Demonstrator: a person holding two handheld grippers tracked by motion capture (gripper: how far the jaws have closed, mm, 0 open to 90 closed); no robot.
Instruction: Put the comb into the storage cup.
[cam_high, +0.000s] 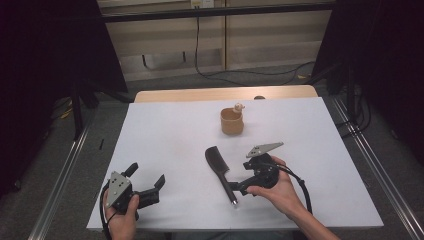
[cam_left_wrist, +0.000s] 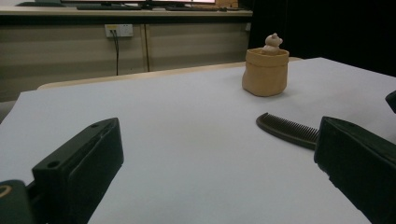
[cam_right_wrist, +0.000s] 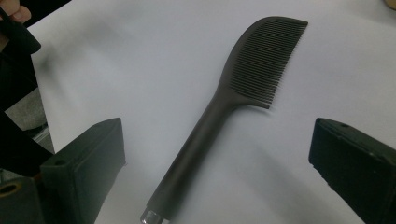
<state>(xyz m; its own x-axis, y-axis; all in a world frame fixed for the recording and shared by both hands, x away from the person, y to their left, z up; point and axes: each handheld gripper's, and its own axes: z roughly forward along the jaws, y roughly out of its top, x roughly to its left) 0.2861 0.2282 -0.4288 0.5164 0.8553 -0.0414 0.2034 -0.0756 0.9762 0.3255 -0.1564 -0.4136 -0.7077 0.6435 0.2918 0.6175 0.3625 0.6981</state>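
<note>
- Right gripper (cam_right_wrist: 215, 154): jaws spread wide, straddling the comb (cam_right_wrist: 233, 98) handle without touching it
- Comb lies flat on the white table (cam_high: 165, 135), teeth toward the tan pouch (cam_high: 232, 122)
- Left gripper (cam_high: 150, 187): jaws apart, empty, well off to the side
- Risk: the thin, slick handle may skid or twist out if the jaws close high or off-centre

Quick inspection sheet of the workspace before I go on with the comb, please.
Surface: white table, flat, bare around the items.
Job's things: dark comb lying flat, handle between the right gripper's open jaws, not yet gripped.
Clutter: tan pot with a small figure inside, apart from the comb.
Grippers: right gripper open at the comb handle; left gripper open, holding nothing.
Cables: black cable trailing from the right gripper.
Surroundings: dark curtains, grey floor.
</note>
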